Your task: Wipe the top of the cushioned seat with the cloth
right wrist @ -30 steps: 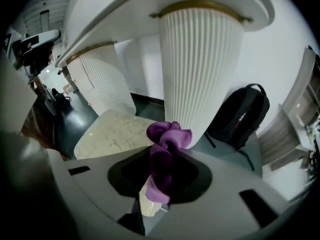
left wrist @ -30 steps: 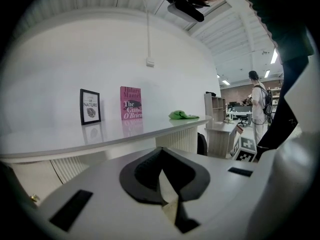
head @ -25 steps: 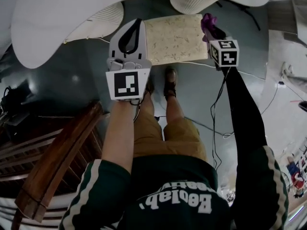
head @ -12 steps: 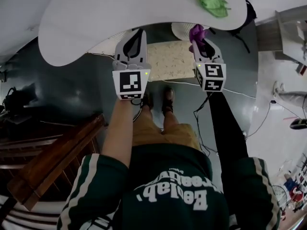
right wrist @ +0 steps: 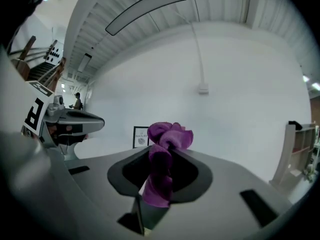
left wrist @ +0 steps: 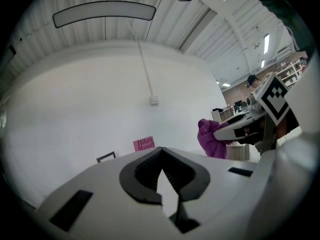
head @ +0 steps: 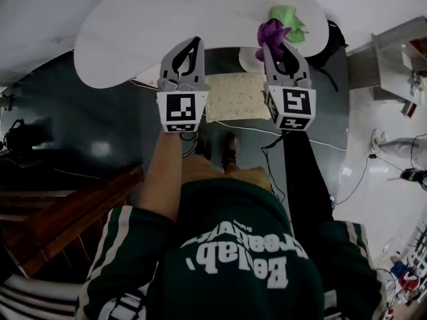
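Far left of the round white table (head: 133, 39), in the head view, a dark brown wooden rail (head: 73, 212) slants over the dark floor. At the table's near edge the left gripper (head: 193, 43) is held up. Its own view shows the left gripper (left wrist: 161, 152) with the dark pads drawn together until the tips meet, and nothing sits between them.

Just below the table's edge, between the two marker cubes in the head view, lies the cushioned seat (head: 237, 97). It is a pale cream rectangle of soft fabric with a faint speckled pattern, lying flat and bare. Only the head view shows it, since both gripper views look level at a white wall.

To the right of the seat the right gripper (head: 272, 45) also reaches to the table's edge. A purple cloth (head: 271, 31) of crumpled soft fabric is bunched at its tip, showing against the table and clear of the seat. In its own view the right gripper (right wrist: 165, 153) has its jaws clamped on that purple cloth (right wrist: 169, 136). A tuft puffs out above the tips and a twisted tail hangs down between the pads.

Further right on the table lies a crumpled green cloth (head: 291, 16), seen in the head view alone. The left gripper view adds a pink sign (left wrist: 145, 144) against the wall, and the right gripper view adds a small framed notice (right wrist: 141, 136).
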`<action>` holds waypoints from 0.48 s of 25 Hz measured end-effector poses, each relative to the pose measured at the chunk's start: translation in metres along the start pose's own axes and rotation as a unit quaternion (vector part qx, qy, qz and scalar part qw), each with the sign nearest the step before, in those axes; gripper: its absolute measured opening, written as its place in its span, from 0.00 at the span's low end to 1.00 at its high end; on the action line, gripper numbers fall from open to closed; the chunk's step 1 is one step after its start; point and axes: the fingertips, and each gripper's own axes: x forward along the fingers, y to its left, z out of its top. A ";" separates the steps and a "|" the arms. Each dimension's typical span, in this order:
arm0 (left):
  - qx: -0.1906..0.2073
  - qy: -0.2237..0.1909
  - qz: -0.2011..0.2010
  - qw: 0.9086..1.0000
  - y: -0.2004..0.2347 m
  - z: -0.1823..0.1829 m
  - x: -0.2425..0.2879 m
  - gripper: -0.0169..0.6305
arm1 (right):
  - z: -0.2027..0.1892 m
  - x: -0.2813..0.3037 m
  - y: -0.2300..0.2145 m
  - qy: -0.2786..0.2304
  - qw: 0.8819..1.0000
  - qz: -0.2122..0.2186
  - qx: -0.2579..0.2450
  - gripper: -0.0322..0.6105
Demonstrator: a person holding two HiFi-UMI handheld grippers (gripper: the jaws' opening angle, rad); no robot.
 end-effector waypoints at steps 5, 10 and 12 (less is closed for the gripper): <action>0.002 -0.018 0.002 1.000 -0.002 0.044 0.011 0.05 | 0.039 -0.012 -0.018 -0.027 1.000 -0.003 0.012 0.21; 0.010 -0.044 0.003 0.999 0.008 0.057 -0.002 0.05 | 0.048 -0.020 -0.022 -0.048 0.998 -0.022 0.020 0.22; 0.012 -0.050 0.003 0.999 0.009 0.064 0.000 0.05 | 0.057 -0.021 -0.026 -0.057 0.998 -0.025 0.019 0.21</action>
